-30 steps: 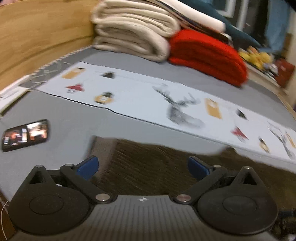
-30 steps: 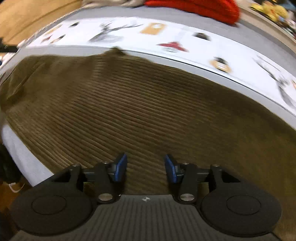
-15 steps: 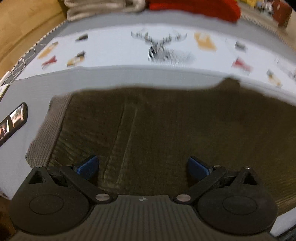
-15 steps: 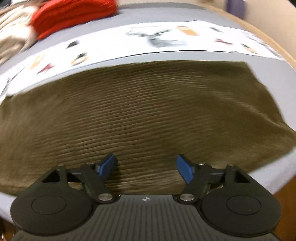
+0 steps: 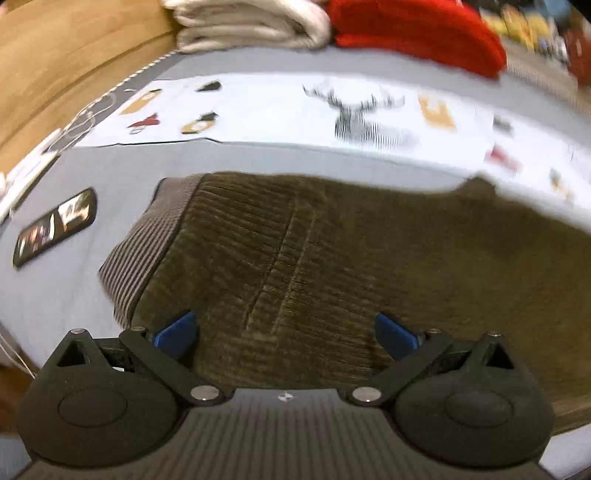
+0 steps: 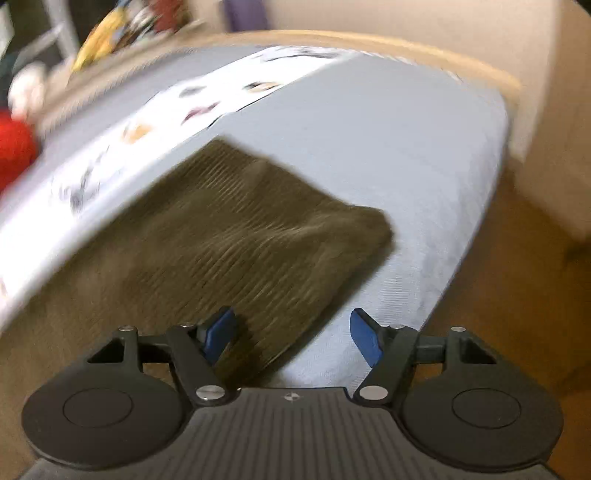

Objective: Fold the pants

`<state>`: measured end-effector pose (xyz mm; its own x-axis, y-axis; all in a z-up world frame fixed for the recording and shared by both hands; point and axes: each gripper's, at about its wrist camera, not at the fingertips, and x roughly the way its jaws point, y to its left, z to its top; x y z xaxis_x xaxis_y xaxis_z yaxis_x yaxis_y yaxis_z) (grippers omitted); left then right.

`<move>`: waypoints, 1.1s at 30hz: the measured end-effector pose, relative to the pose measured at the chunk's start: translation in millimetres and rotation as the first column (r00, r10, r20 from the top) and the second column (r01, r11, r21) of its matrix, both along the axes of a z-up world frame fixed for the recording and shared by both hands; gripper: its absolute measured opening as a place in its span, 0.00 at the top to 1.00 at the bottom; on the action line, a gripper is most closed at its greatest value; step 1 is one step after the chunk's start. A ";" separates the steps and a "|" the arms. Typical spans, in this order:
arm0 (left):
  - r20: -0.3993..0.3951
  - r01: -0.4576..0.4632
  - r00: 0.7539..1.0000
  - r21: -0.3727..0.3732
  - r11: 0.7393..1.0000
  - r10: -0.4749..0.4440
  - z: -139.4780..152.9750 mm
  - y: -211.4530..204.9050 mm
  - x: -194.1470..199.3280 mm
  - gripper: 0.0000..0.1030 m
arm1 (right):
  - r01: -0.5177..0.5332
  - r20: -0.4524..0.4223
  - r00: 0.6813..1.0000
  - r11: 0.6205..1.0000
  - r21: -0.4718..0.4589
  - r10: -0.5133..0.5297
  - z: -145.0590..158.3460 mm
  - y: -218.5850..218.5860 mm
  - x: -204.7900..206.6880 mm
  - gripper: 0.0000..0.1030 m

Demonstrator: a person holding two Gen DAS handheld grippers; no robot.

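Olive-brown corduroy pants [image 5: 332,258] lie flat on the grey bed [image 5: 92,266], their ribbed grey waistband [image 5: 147,240] at the left end. My left gripper [image 5: 284,332] hovers open just above the pants near the waistband, nothing between its blue pads. In the right wrist view the leg end of the pants [image 6: 229,240] lies on the bed [image 6: 388,166], its hem corner pointing right. My right gripper [image 6: 291,334] stands open over the near hem edge, the left pad above cloth and the right pad above the bare sheet.
A white printed cloth strip [image 5: 332,110] runs along the bed behind the pants. Folded cream blankets [image 5: 251,22] and a red knit pile [image 5: 417,33] sit at the back. A phone [image 5: 55,225] lies left of the waistband. The bed's edge and wooden floor [image 6: 517,295] are at right.
My right gripper swept right along the pants to the leg end, rolled, and its jaws widened. My left gripper sank from above the sheet onto the waistband end.
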<state>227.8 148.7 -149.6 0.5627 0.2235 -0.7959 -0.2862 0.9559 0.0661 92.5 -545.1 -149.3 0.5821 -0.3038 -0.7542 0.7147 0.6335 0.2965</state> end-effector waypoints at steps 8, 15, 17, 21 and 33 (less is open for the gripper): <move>0.118 0.014 0.993 -0.059 0.998 -0.006 24.2 -47.8 -36.7 0.00 | 0.121 0.278 0.941 0.958 0.259 -0.194 -16.4 -59.9 -56.7 0.28; 0.065 0.066 0.996 -0.053 0.996 -0.063 18.1 -86.5 -29.9 0.00 | 0.073 0.324 0.934 0.965 0.251 -0.154 -26.5 -68.7 -49.5 0.26; 0.070 0.069 0.995 -0.040 0.997 -0.066 19.8 -90.9 -30.9 0.00 | 0.071 0.304 0.941 0.964 0.256 -0.150 -30.5 -74.4 -42.4 0.27; 0.064 0.071 0.996 -0.022 0.997 -0.069 18.1 -96.8 -29.4 0.00 | 0.053 0.298 0.945 0.964 0.261 -0.133 -35.3 -82.5 -34.8 0.27; 0.025 -0.020 0.999 -0.050 0.999 0.021 13.1 -81.8 -17.5 0.00 | -0.006 0.337 0.936 0.956 0.292 -0.097 -45.7 -88.9 -10.3 0.71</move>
<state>210.3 66.9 -136.5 0.5786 0.1954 -0.7918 -0.3068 0.9517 0.0107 82.2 -633.9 -195.0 0.8114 -0.1392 -0.5676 0.5616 0.4547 0.6913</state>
